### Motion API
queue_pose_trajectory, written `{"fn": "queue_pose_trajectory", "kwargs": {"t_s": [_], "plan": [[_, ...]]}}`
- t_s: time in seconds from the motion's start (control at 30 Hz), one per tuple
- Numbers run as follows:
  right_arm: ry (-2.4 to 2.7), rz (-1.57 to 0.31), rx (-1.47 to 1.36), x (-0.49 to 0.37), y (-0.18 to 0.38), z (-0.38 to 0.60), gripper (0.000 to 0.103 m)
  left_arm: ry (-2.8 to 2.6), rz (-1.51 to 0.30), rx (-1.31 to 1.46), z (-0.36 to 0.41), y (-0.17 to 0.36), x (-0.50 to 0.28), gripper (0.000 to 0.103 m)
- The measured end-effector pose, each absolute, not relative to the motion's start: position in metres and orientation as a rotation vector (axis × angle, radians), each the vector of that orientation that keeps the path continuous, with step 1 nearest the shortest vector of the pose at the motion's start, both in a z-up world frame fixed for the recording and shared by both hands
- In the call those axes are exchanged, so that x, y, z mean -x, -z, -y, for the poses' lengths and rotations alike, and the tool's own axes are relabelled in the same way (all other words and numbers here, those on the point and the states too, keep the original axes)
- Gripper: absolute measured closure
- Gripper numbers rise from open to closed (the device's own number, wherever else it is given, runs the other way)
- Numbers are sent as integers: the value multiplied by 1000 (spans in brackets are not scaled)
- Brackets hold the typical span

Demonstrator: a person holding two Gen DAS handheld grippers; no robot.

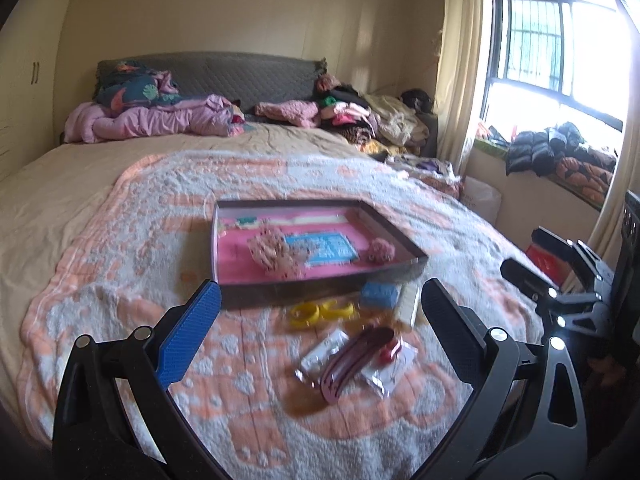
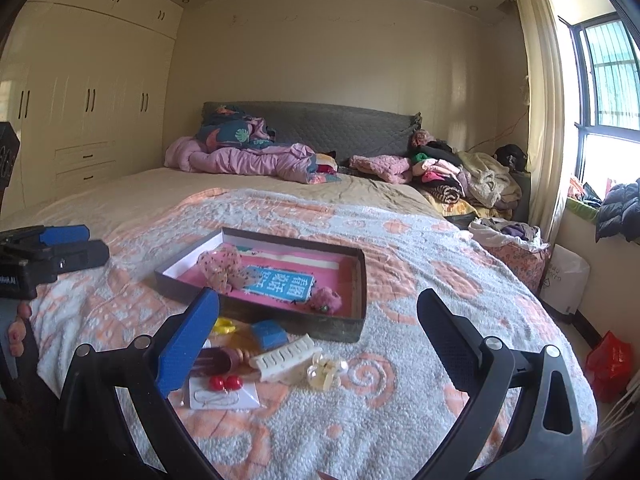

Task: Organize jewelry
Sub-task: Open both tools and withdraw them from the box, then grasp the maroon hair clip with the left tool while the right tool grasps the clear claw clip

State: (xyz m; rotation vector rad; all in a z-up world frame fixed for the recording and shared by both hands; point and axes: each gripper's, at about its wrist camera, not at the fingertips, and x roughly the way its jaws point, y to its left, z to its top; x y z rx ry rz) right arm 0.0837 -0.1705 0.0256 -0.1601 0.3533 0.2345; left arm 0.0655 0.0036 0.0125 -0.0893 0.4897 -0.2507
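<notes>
A shallow dark box (image 1: pixel 280 293) with pink lining lies on the bed blanket; in it are two pink scrunchies (image 1: pixel 272 252) and a blue card (image 1: pixel 326 249). Loose pieces lie just in front of it: yellow rings (image 1: pixel 320 312), a small blue box (image 1: pixel 380 295), a white claw clip (image 2: pixel 286 358), a clear flower clip (image 2: pixel 326 370), a dark red hair clip (image 1: pixel 356 360) and red bead earrings on a card (image 2: pixel 224 385). My left gripper (image 1: pixel 320 296) hovers open over these pieces, holding nothing. My right gripper (image 2: pixel 318 300) is open too, empty, facing the box (image 2: pixel 280 317) from the right.
A peach and white blanket (image 2: pixel 400 248) covers the near half of the bed. Folded clothes (image 2: pixel 460 184) and a pink duvet (image 2: pixel 248 160) are piled at the headboard. Wardrobes (image 2: pixel 88 100) stand left, a window (image 2: pixel 608 92) right, with a white bag (image 2: pixel 564 280) and a red bag (image 2: pixel 608 364) on the floor.
</notes>
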Motion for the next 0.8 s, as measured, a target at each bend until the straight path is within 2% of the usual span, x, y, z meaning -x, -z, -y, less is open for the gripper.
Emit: {"fn": "queue_pose_trajectory", "kwargs": {"t_s": [0.43, 0.67, 0.77, 0.8], "plan": [[-197, -445, 145, -85, 2, 188, 6, 367, -633, -6, 29, 29, -75, 12], [-184, -499, 131, -95, 17, 199, 6, 368, -732, 3, 29, 60, -91, 32], [-181, -529, 119, -102, 26, 203, 6, 365, -776, 49, 21, 71, -96, 50], [-176, -540, 118, -105, 29, 204, 6, 367, -786, 59, 20, 74, -97, 53]]}}
